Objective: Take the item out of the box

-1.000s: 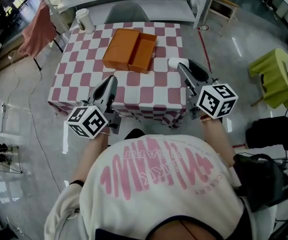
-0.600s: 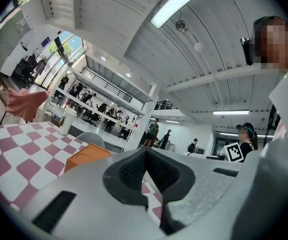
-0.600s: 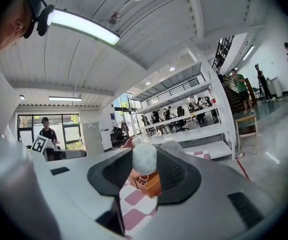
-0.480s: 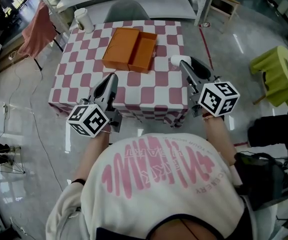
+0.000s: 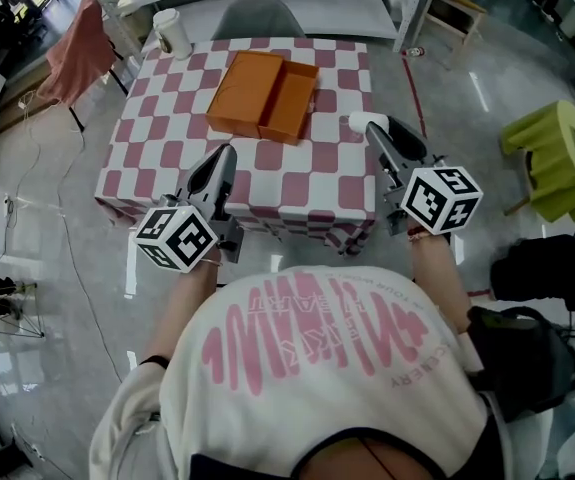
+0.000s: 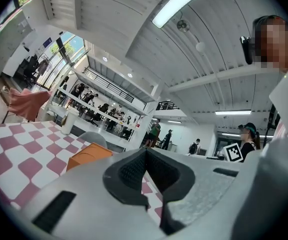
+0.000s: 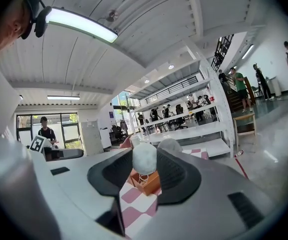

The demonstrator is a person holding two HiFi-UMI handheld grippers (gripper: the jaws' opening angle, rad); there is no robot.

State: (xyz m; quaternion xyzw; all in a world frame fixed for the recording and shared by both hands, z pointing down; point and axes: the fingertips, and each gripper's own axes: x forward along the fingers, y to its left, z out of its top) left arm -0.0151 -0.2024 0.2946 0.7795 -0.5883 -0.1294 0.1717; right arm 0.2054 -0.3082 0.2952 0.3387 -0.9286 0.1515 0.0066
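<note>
Tabletop [image 5: 267,173]: directly in front of me, covered with a cloth of red and white squares that hangs down over the near edge.
Box [image 5: 264,95]: orange, lying on the far middle part of the tabletop; I see two halves side by side and touching, the right one open upward.
White container [image 5: 171,32]: upright at the far left corner, well apart from the box.

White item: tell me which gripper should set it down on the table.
Right. The right gripper grips the white item at the checkered table's right edge; the left gripper is shut and empty.
</note>
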